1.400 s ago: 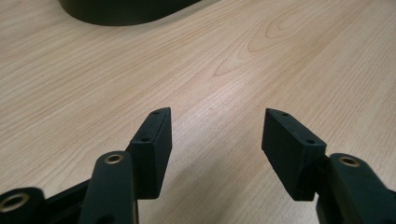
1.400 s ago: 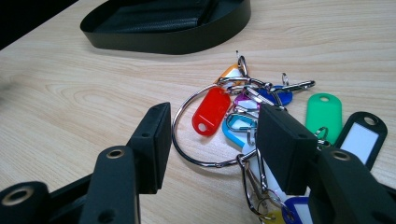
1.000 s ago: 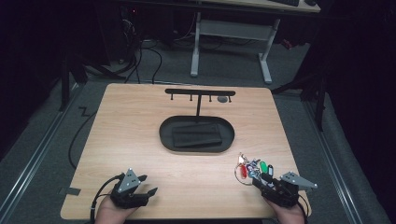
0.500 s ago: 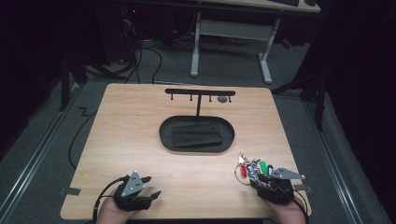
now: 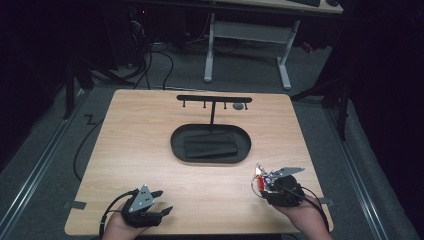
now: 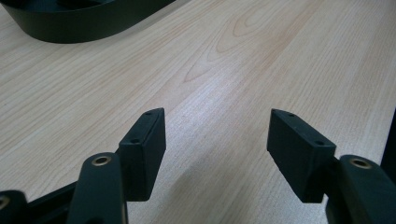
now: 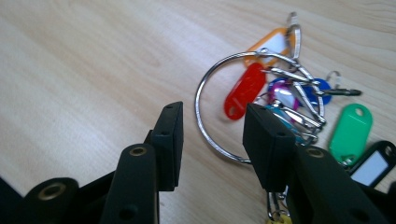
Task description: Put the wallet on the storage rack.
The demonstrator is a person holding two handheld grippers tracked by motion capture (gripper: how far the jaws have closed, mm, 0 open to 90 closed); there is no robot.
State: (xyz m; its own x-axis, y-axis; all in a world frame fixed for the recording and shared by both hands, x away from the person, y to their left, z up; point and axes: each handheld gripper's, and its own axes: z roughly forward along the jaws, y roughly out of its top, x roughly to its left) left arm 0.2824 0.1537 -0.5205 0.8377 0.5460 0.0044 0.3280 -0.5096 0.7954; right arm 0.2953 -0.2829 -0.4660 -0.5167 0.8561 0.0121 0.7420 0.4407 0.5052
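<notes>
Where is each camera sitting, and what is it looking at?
High view: sits above the person's side, looks forward and down on the table; both hands show, each holding a tool, left tool and right tool.
Left gripper view: rides on the left tool, looks along its open jaws over bare wood to the black tray.
Right gripper view: rides on the right tool, looks along its jaws at the key ring.
Shared: high and left gripper views both show the tray.

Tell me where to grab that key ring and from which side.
Grip the big steel key ring on its bare left arc, away from the tags, coming from above with one pad inside the loop. It lies flat, so a side approach likely slips.
</notes>
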